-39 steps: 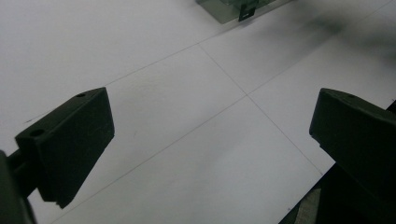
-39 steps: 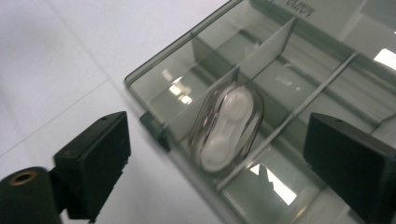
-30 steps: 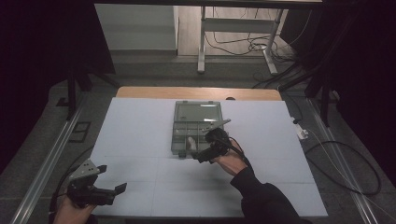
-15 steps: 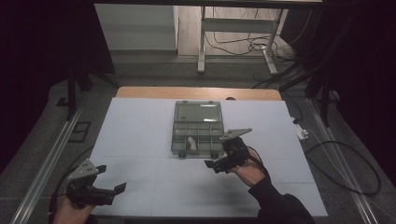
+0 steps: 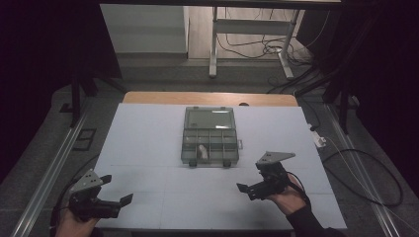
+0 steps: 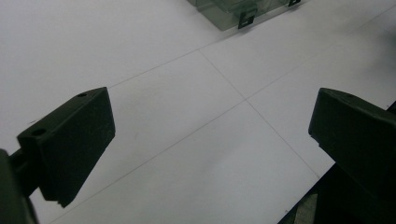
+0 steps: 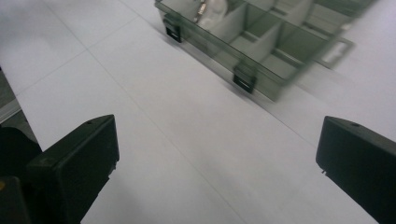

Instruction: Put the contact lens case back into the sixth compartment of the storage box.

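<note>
Hovering near organizer box (image 5: 209, 142): right hand-held gripper (image 5: 254, 189), jaws apart.

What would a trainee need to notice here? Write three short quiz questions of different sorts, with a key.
1. True or false: the right tongs grip the white item.
2. The compartment box has its lid: A) shut, B) open, C) taken off.
3. Which are nearer the compartment box, the right tongs or the left tongs?

Key: 1. False: both tongs are open and empty, and the white item lies in a compartment. 2. B. 3. The right tongs.
</note>
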Available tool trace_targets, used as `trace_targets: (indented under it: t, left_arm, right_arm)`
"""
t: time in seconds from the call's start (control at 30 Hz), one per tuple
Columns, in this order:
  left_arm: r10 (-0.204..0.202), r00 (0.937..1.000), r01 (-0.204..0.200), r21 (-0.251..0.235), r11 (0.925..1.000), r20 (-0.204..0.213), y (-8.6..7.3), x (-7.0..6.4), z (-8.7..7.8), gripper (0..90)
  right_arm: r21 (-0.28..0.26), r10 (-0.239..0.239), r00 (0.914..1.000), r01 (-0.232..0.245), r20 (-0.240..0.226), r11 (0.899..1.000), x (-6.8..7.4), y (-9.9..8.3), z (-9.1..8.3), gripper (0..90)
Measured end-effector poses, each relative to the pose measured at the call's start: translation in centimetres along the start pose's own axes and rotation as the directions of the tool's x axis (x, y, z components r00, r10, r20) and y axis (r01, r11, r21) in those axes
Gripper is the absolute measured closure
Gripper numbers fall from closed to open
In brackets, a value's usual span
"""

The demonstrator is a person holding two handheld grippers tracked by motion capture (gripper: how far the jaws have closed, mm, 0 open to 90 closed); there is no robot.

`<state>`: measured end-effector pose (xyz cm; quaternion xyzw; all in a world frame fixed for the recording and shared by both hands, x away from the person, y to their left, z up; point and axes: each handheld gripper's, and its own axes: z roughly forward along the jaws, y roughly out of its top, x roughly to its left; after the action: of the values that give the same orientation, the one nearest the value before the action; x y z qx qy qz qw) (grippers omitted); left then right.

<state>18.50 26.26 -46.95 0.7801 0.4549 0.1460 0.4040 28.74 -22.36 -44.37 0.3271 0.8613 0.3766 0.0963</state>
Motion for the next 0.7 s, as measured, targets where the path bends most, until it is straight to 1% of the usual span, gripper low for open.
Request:
trace_targets:
  t: [0.13,0.2,0.27,0.33,0.37,0.43,0.53,0.63,0.67,0.7]
  left_arm:
    - [0.004,1.0000,-0.004,-0.005,1.0000,-0.004,0.0,-0.1,-0.1,0.9]
    - [0.008,0.9999,-0.008,-0.015,0.9999,-0.010,-0.1,-0.1,-0.2,0.9]
    - [0.011,0.9999,-0.011,-0.021,0.9997,-0.012,-0.1,-0.2,-0.2,0.8]
    - [0.012,0.9998,-0.012,-0.027,0.9996,-0.014,-0.1,-0.2,-0.2,0.8]
    - [0.014,0.9998,-0.014,-0.026,0.9995,-0.015,-0.1,-0.2,-0.3,0.8]
    - [0.014,0.9998,-0.015,-0.026,0.9996,-0.016,-0.1,-0.3,-0.2,0.8]
    - [0.018,0.9997,-0.018,-0.023,0.9996,-0.018,-0.1,-0.3,-0.2,0.8]
    - [0.016,0.9997,-0.016,-0.022,0.9996,-0.017,-0.1,-0.3,-0.2,0.8]
    - [0.016,0.9997,-0.016,-0.023,0.9996,-0.017,0.0,-0.3,-0.2,0.8]
    - [0.018,0.9997,-0.018,-0.020,0.9996,-0.016,0.0,-0.3,-0.2,0.8]
  right_arm:
    - [-0.023,0.027,0.9994,-0.026,0.022,0.999,-0.4,-1.4,-1.5,0.0]
    - [-0.034,0.057,0.9975,-0.056,0.042,0.998,-0.8,-2.5,-2.4,0.0]
    - [-0.047,0.090,0.9936,-0.087,0.067,0.995,-1.1,-3.5,-3.1,0.0]
    - [-0.049,0.100,0.9924,-0.096,0.072,0.994,-1.1,-3.7,-3.3,0.0]
    - [-0.051,0.114,0.9884,-0.109,0.101,0.993,-1.4,-4.4,-3.9,0.0]
    - [-0.056,0.129,0.9838,-0.123,0.124,0.991,-1.5,-5.1,-4.5,0.0]
    - [-0.061,0.157,0.9775,-0.150,0.141,0.987,-1.7,-5.9,-5.3,0.0]
    - [-0.053,0.182,0.9728,-0.176,0.143,0.983,-1.7,-6.8,-5.7,0.0]
    - [-0.071,0.198,0.9671,-0.189,0.159,0.979,-1.7,-7.0,-5.9,0.0]
    - [-0.071,0.198,0.9671,-0.189,0.159,0.979,-1.7,-7.0,-5.9,0.0]
